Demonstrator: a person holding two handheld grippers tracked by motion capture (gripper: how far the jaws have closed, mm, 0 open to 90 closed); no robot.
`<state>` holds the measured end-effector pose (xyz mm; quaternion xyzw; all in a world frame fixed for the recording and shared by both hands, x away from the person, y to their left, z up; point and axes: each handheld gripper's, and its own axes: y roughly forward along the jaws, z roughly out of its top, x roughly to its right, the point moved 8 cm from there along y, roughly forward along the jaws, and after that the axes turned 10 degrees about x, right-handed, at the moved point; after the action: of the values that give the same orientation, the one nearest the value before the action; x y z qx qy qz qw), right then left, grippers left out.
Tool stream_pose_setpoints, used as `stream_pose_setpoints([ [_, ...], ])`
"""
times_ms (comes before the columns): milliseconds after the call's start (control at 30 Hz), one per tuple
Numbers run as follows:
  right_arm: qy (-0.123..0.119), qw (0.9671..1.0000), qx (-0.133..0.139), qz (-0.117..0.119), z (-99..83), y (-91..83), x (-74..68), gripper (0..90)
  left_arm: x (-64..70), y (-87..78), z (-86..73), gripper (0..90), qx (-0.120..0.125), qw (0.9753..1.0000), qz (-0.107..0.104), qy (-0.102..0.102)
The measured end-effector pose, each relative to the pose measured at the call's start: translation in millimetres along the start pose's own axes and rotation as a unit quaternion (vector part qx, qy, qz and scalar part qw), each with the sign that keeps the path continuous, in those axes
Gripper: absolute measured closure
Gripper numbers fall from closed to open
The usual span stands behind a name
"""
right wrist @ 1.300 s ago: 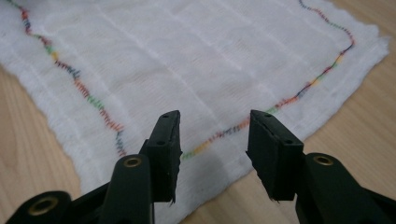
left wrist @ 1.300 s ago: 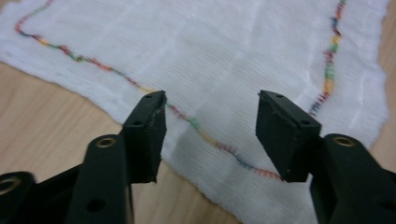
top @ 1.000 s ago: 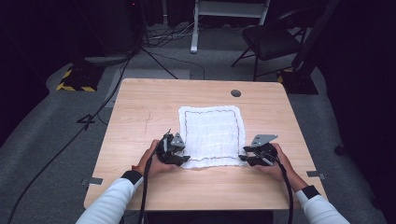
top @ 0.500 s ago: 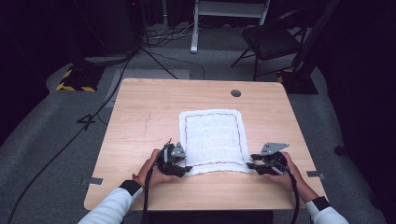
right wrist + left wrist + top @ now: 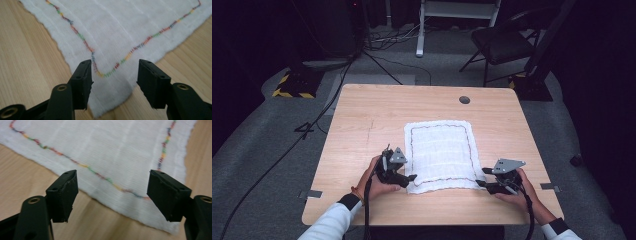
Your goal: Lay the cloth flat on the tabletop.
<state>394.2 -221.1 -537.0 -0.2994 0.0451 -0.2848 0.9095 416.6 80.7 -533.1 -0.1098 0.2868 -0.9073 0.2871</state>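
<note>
Cloth [image 5: 441, 152] flat on table [image 5: 362, 125], L gripper [image 5: 411, 178] & R gripper [image 5: 480, 183] at near corners, jaws apart

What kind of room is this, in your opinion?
Probably a studio or lab for recording: dark surroundings, a lone wooden table with a white cloth, cables on grey carpet, and a folding chair.

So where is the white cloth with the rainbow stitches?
In the high view the white cloth lies flat on the wooden table, right of centre near the person's edge, between the left tongs and right tongs.
</note>
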Motion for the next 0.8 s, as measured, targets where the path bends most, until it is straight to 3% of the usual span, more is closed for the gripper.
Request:
stream_pose_setpoints([
  [200, -0.025, 0.9993, 0.007, 0.029, 21.4, 20.6, -23.5, 43.6, -34.5, 11.1, 12.3, 23.0, 0.005, 0.9994, 0.034, -0.011],
  [233, -0.03, 0.999, 0.008, 0.034, 25.2, 24.9, -27.8, 43.7, -40.4, 13.4, 14.7, 22.8, 0.007, 0.9989, 0.047, -0.002],
  [367, -0.044, 0.9972, 0.015, 0.059, 40.3, 42.5, -46.2, 43.9, -60.5, 25.7, 23.7, 22.4, 0.004, 0.9981, 0.061, -0.009],
  [400, -0.052, 0.996, 0.018, 0.07, 47.3, 50.2, -54.7, 44.3, -65.9, 28.2, 26.4, 22.4, 0.007, 0.9978, 0.065, -0.012],
  [467, -0.057, 0.9953, 0.021, 0.075, 50.8, 53.8, -58.6, 44.5, -73.8, 33.2, 32.1, 22.2, 0.015, 0.9975, 0.063, -0.029],
  [567, -0.065, 0.9936, 0.027, 0.088, 60.6, 64.0, -69.9, 45.1, -85.6, 40.7, 38.6, 22.0, 0.019, 0.997, 0.068, -0.033],
  [800, -0.084, 0.988, 0.046, 0.121, 85.0, 87.9, -98.5, 47.5, -111.5, 63.0, 47.1, 22.1, 0.022, 0.9934, 0.095, -0.061],
])
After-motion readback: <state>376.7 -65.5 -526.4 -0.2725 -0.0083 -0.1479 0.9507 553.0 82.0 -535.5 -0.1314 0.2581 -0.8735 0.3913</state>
